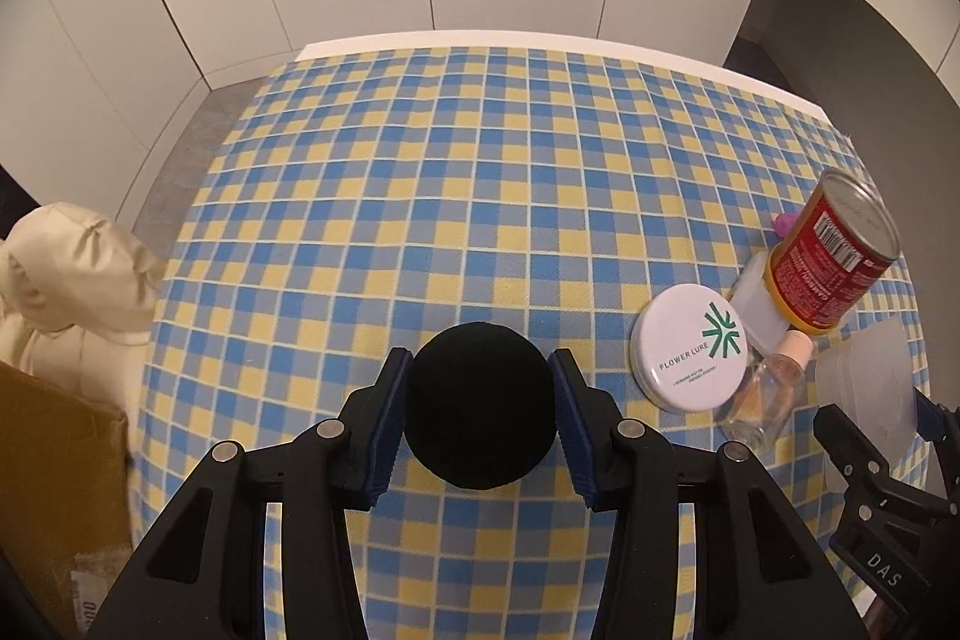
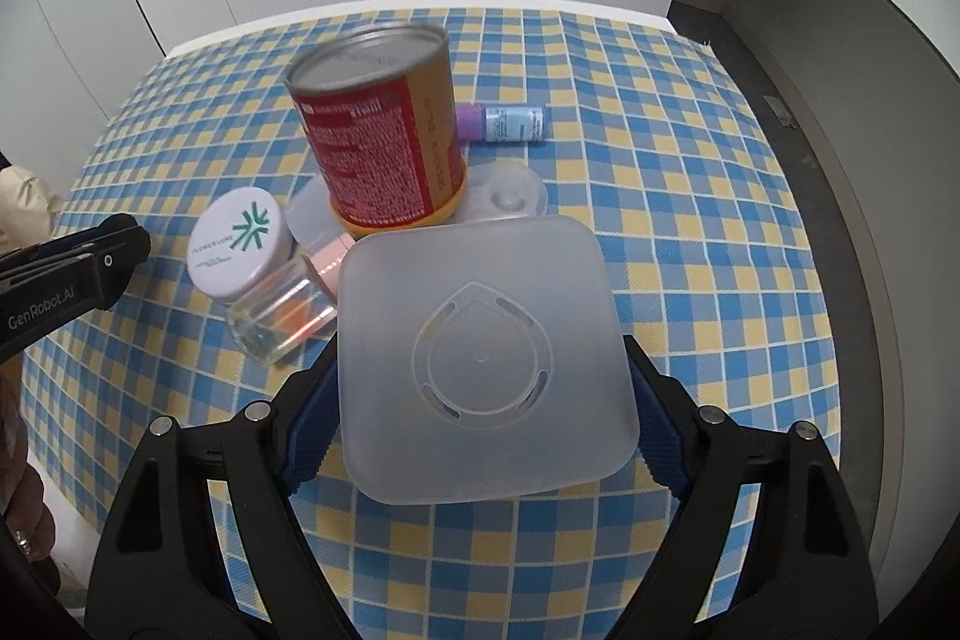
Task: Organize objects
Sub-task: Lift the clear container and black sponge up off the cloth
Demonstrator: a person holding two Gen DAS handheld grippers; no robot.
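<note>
Left gripper (image 1: 480, 403) clamped on the black ball (image 1: 480, 405), blue pads pressing both flanks, ball centred between the fingertips and apparently just clear of the checked cloth (image 1: 456, 172), over the tabletop's near middle. Right gripper (image 2: 483, 388) closed on the frosted square lid (image 2: 483, 364), pads against its left and right edges, lid tilted face-up toward the camera, over the near right part of the tabletop.

Best played slow now: keep the squeeze on the ball even, since a round thing probably rolls out of flat pads. Carry it level toward wherever the sorting goes. Lid likely flexes, so no harder pinch.

Crowded just beyond the lid: red can (image 2: 384, 142) perched on a yellow base, white round tin (image 2: 240, 241), clear bottle (image 2: 288, 307) lying on its side, small purple-capped bottle (image 2: 504, 122) behind, toward the far edge. Worth swinging wide of that can; looks tippy.
</note>
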